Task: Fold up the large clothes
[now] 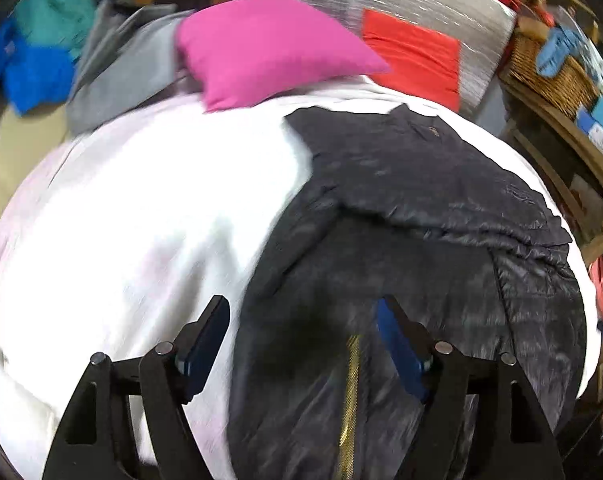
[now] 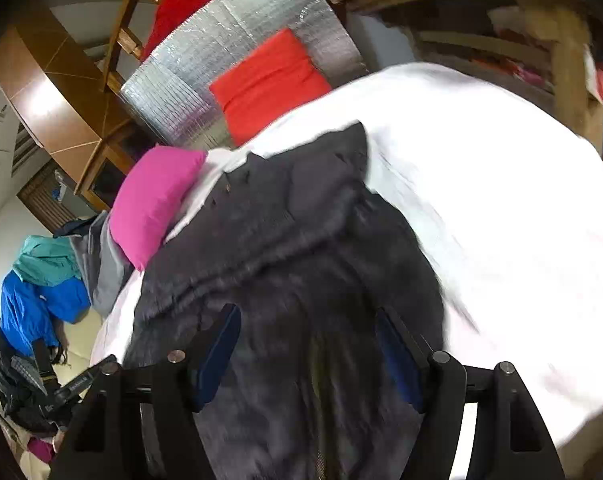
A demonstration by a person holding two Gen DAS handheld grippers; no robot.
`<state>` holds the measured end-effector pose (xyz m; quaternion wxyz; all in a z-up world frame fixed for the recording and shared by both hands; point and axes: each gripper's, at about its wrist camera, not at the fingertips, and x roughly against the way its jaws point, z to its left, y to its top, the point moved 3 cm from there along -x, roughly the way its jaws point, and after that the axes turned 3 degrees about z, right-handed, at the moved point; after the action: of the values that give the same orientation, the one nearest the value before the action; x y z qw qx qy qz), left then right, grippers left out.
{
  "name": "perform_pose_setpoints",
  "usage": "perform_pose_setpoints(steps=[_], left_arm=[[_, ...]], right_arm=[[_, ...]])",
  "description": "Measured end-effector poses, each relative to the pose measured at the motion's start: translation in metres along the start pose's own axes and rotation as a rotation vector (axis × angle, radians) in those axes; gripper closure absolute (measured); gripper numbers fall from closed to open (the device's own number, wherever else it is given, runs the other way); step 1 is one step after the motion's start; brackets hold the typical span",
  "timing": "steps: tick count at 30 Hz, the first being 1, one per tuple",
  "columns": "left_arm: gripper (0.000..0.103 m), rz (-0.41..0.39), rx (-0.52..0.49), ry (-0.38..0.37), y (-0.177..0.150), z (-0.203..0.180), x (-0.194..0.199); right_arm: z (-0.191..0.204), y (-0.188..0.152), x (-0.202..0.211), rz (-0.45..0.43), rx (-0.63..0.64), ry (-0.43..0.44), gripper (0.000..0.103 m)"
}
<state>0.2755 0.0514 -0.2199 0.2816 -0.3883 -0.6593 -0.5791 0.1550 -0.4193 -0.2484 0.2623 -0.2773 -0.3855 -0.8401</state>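
A dark quilted jacket point(image 1: 421, 208) lies spread on a white bed sheet point(image 1: 141, 200), directly beneath both claws. The left claw point(image 1: 303, 320) and right claw point(image 2: 307, 328) each stand apart, gripping nothing. A pink pillow point(image 1: 269, 48) sits beyond them.

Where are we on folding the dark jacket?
Done: dark jacket lies on the white bedding with one fold across its top. In hand: nothing; left hand-held gripper and right hand-held gripper are open. Left: further folds; other clothes remain piled.
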Motion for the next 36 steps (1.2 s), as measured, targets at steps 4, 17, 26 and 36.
perform_pose_setpoints(steps=[4, 17, 26, 36], left_arm=[[0.025, 0.042, 0.057, -0.023, -0.031, 0.020, 0.009], [0.025, 0.266, 0.076, -0.108, -0.109, 0.018, 0.006], [0.024, 0.118, -0.117, 0.138, -0.119, -0.011, 0.025], [0.024, 0.034, -0.206, 0.211, -0.119, -0.034, 0.037]], right_arm=[[-0.007, -0.037, 0.010, 0.071, 0.039, -0.045, 0.030], [-0.012, -0.119, -0.039, 0.424, 0.150, -0.144, 0.024], [-0.015, -0.127, -0.043, 0.431, 0.168, -0.139, 0.023], [-0.009, -0.125, -0.044, 0.431, 0.169, -0.146, 0.023]])
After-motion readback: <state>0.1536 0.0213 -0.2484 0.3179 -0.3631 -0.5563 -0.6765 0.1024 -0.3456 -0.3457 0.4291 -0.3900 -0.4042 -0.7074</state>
